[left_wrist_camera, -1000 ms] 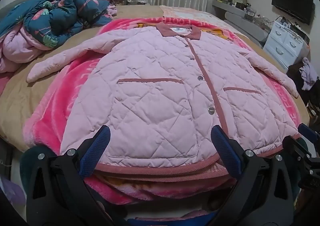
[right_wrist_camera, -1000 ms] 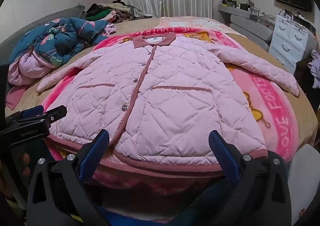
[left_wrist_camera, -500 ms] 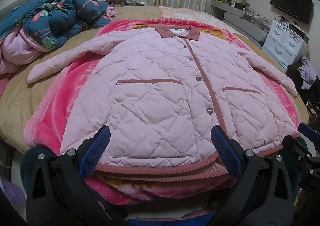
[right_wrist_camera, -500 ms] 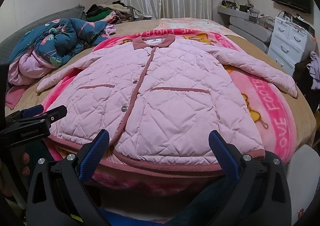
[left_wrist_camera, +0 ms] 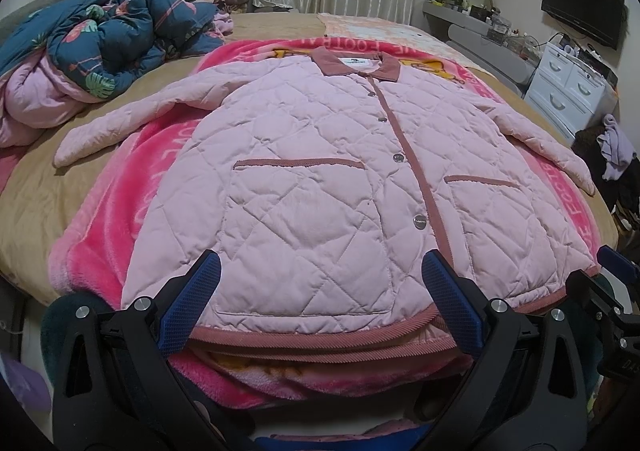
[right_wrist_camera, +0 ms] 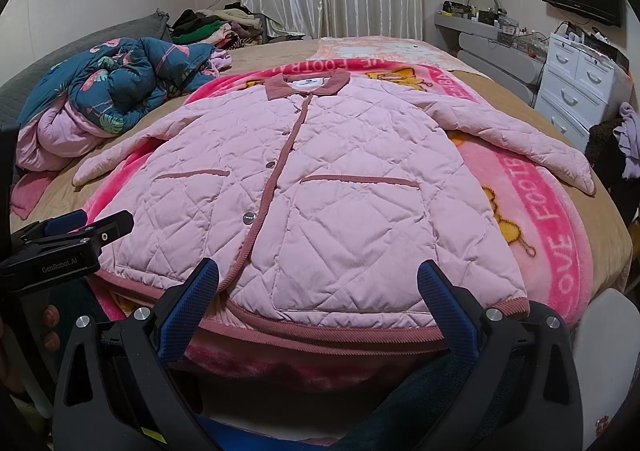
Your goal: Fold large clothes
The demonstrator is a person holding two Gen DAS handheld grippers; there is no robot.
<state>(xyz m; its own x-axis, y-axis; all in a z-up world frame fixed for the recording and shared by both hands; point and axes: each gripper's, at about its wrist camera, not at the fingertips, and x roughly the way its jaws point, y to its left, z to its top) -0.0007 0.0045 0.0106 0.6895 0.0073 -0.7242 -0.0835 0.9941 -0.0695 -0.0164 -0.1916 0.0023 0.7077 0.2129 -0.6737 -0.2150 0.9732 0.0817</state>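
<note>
A pink quilted jacket (left_wrist_camera: 320, 179) (right_wrist_camera: 320, 187) with a rose collar and trim lies flat, buttoned, front up, on a bright pink blanket (left_wrist_camera: 132, 179) on the bed. Both sleeves are spread out to the sides. My left gripper (left_wrist_camera: 320, 291) hangs open just before the jacket's hem, left of the button line, with nothing between its blue pads. My right gripper (right_wrist_camera: 318, 291) stands open over the hem on the jacket's right half, also holding nothing. The left gripper (right_wrist_camera: 68, 239) shows at the left edge of the right wrist view.
A crumpled blue flowered quilt (left_wrist_camera: 100, 47) and a pink one lie at the bed's far left. More clothes (right_wrist_camera: 216, 27) are piled by the curtain. White drawers (left_wrist_camera: 568, 87) and a wall television (left_wrist_camera: 580, 19) stand on the right. The tan bedsheet (left_wrist_camera: 36, 203) surrounds the blanket.
Both grippers have risen and tilted slightly, so the jacket sits a little lower in view. Both stay open and the jacket has not moved.
</note>
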